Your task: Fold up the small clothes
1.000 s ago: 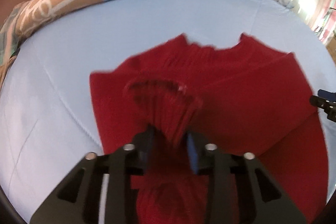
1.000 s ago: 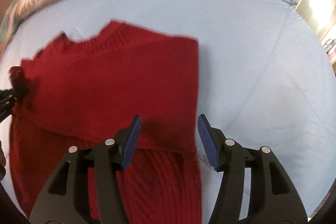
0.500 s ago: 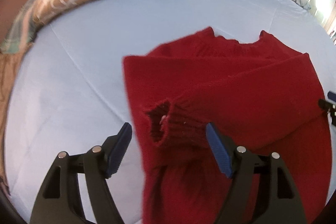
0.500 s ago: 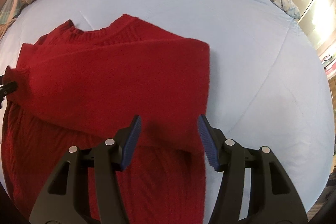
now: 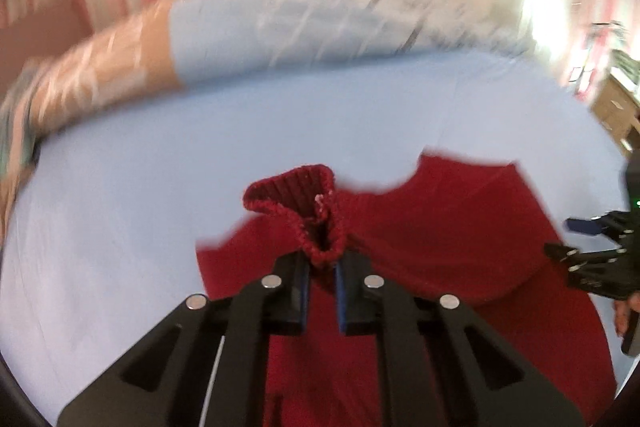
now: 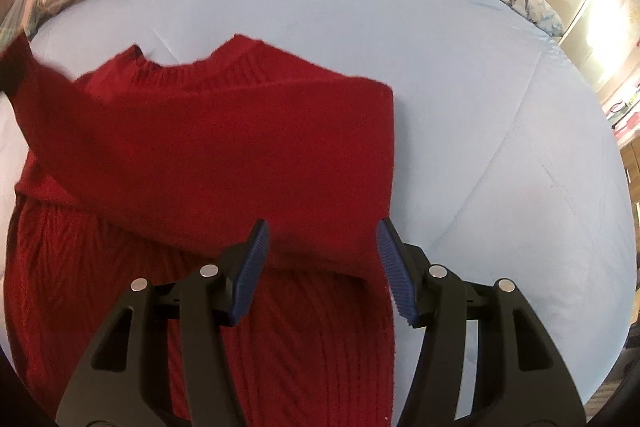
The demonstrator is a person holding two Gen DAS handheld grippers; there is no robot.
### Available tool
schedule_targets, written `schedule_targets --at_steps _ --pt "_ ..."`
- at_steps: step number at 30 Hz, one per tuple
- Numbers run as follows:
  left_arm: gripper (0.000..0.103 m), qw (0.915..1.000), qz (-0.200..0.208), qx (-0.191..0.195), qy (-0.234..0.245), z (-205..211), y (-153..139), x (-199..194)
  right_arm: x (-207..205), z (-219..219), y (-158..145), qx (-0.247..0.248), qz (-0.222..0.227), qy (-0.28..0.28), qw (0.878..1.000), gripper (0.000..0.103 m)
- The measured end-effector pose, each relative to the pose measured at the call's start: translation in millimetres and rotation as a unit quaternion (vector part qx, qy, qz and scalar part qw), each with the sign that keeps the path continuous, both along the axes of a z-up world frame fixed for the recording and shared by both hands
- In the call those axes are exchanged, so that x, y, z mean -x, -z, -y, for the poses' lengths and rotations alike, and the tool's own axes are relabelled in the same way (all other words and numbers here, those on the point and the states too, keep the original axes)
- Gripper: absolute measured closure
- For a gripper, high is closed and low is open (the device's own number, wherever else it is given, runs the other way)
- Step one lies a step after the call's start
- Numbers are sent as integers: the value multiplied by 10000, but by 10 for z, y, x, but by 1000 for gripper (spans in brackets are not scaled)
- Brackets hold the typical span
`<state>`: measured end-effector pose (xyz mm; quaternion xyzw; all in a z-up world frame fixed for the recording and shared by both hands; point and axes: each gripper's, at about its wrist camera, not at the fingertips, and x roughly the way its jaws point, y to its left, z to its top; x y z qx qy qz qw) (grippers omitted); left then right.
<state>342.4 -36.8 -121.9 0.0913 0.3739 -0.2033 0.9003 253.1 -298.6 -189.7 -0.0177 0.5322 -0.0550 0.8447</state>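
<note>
Both the left gripper [image 5: 322, 277] and right gripper [image 6: 320, 259] are matte black plastic with cutout frames, round silver screws (two per side) and ribbed blue fingers [image 6: 394, 269].

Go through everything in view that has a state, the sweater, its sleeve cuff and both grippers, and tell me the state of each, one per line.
Red sweater: lying on the blue bedsheet, one sleeve folded across the body.
Sleeve cuff: lifted off the sweater, pinched in the left gripper.
Left gripper: shut on the cuff.
Right gripper: open, hovering over the sweater's folded edge, gripping nothing.
Bedsheet: flat, mostly smooth.
</note>
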Motion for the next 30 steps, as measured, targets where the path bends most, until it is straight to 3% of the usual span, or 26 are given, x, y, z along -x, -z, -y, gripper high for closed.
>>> schedule_targets --at_steps 3,7,8,9,11,12,16,20,23,26,30 --pt "93 9997 -119 -193 117 -104 198 -89 -14 -25 42 -22 -33 -6 10000 46" --pt "88 9942 -1047 -257 48 -341 736 -96 -34 -91 90 -3 -96 -83 9999 46" --pt "78 9925 -1165 -371 -16 -374 809 -14 -39 -104 92 -9 -101 -93 9999 46" --pt "58 9920 -1167 -464 -113 -409 815 82 -39 -109 86 -35 -94 -97 9999 46" --pt "26 9921 -1116 -476 -306 -497 740 229 -49 -116 79 -69 -91 -105 9999 46" --pt "24 9922 -1125 -289 -451 -570 645 298 -54 -120 72 -62 -87 -117 9999 46" --pt "23 9839 -1453 528 -898 -692 390 292 -90 -130 39 -27 -52 -155 9999 46" --pt "23 9815 -1494 924 -757 -381 353 65 -121 -129 52 37 -47 -176 9998 46" --pt "23 9844 -1538 316 -800 -121 634 -144 -128 -126 77 57 -82 -172 9998 46" --pt "27 9803 -1752 -53 -911 -238 996 -189 -139 -76 132 20 -153 -108 9998 46" --pt "27 9854 -1501 -427 -680 -213 933 -83 -185 -22 137 -248 27 -39 9997 45"
